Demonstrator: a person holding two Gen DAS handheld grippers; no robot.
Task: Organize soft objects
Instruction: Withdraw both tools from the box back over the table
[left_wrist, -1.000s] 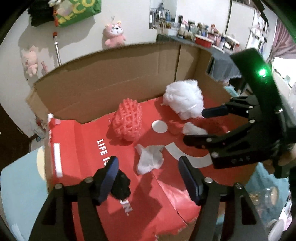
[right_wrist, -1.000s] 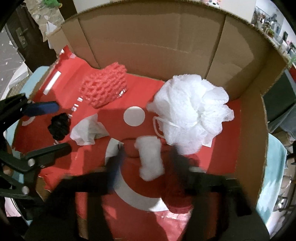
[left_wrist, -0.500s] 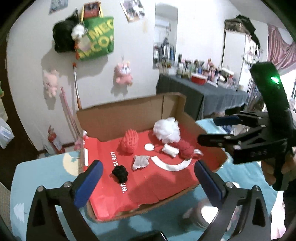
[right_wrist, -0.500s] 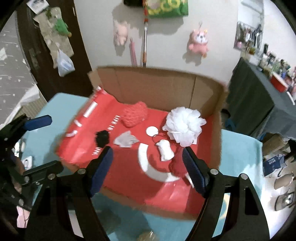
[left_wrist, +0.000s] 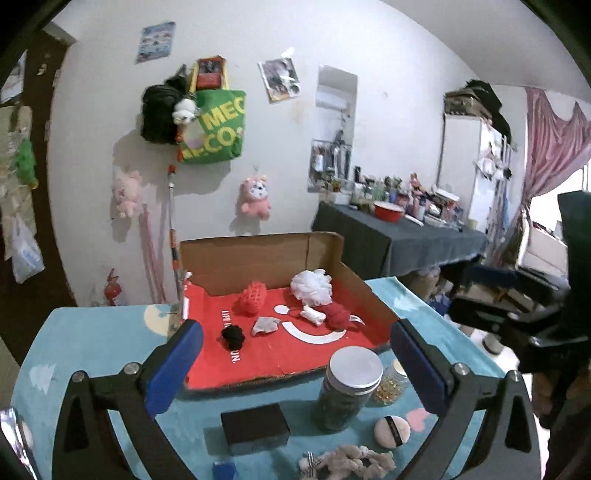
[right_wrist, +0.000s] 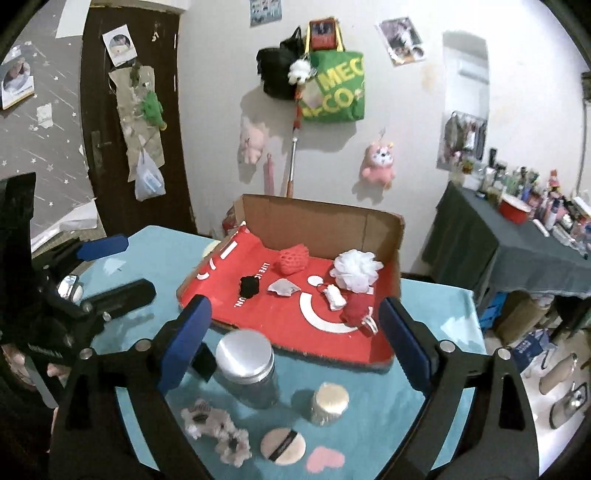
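Observation:
A cardboard box (left_wrist: 258, 258) (right_wrist: 384, 229) with a red lining holds a white mesh pouf (left_wrist: 311, 287) (right_wrist: 356, 268), a red net sponge (left_wrist: 253, 297) (right_wrist: 293, 258), a black scrunchie (left_wrist: 232, 336) (right_wrist: 249, 286), a crumpled tissue (left_wrist: 265, 325), a small white item (left_wrist: 313, 314) and a red cloth (left_wrist: 338, 315) (right_wrist: 356, 306). On the table in front lie a fluffy scrunchie (left_wrist: 351, 458) (right_wrist: 218, 432), a powder puff (left_wrist: 391, 430) (right_wrist: 282, 446) and a black sponge (left_wrist: 255, 428). My left gripper (left_wrist: 295, 363) and right gripper (right_wrist: 295, 339) are open, empty, held back above the table.
A lidded glass jar (left_wrist: 349, 387) (right_wrist: 247, 365) and a small jar of gold pins (left_wrist: 391, 380) (right_wrist: 330, 402) stand on the teal table (left_wrist: 92, 350) in front of the box. A dark-clothed table (right_wrist: 517, 251) with bottles stands at the right.
Both grippers have pulled back and up out of the box. The view widened from the box's inside to the whole table. The items in the box lie where they were.

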